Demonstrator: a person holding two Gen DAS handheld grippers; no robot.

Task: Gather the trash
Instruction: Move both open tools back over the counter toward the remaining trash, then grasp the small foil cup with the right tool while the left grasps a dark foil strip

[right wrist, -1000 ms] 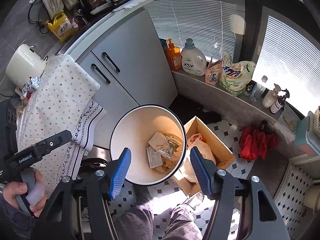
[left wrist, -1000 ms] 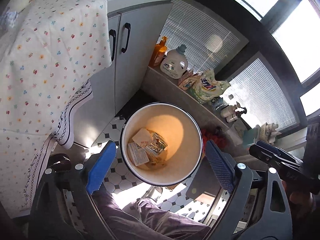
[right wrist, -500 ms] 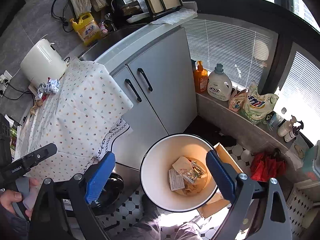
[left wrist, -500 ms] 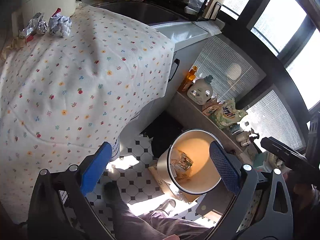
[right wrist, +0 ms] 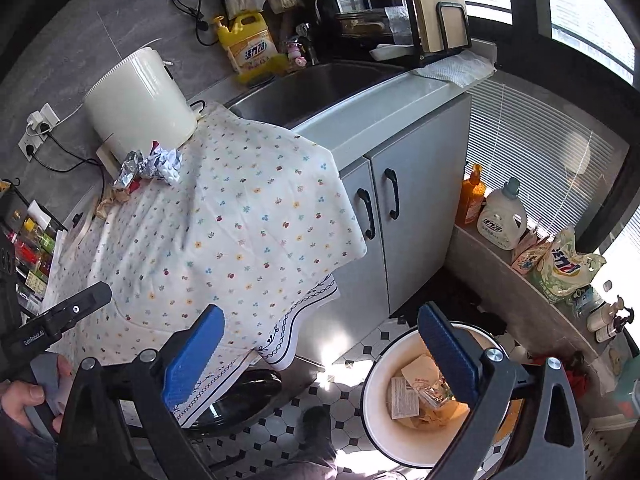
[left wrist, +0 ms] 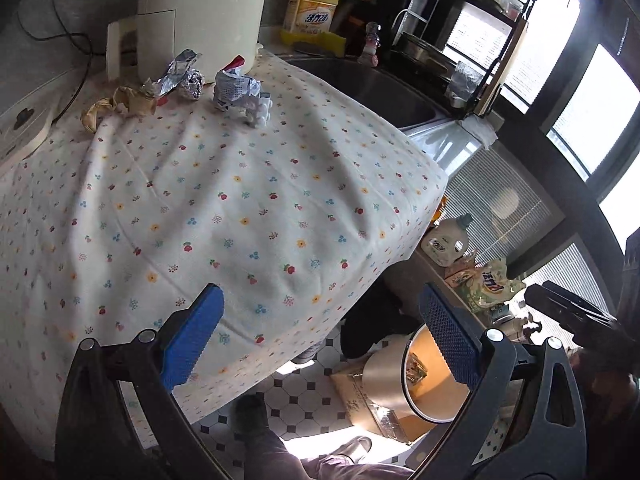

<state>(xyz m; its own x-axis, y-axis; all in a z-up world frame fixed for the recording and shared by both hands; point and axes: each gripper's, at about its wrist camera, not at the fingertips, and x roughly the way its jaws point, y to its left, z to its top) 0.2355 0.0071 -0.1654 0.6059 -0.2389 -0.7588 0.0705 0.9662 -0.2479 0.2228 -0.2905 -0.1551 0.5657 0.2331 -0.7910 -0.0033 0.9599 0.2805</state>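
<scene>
Left wrist view: floral tablecloth (left wrist: 248, 216) bears foil scraps (left wrist: 182, 76) beside sink (left wrist: 360, 84).

Home kitchen: steel sink (right wrist: 320, 84), yellow dish-soap jug (right wrist: 250, 50), grey cabinets (right wrist: 396, 216), dish rack (left wrist: 452, 44), tiled floor (right wrist: 280, 436)

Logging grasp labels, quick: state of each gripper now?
Left gripper: open, blue pads wide apart, holding nothing, above the floral tablecloth.
Right gripper: open, holding nothing, near the round white trash bin.
</scene>
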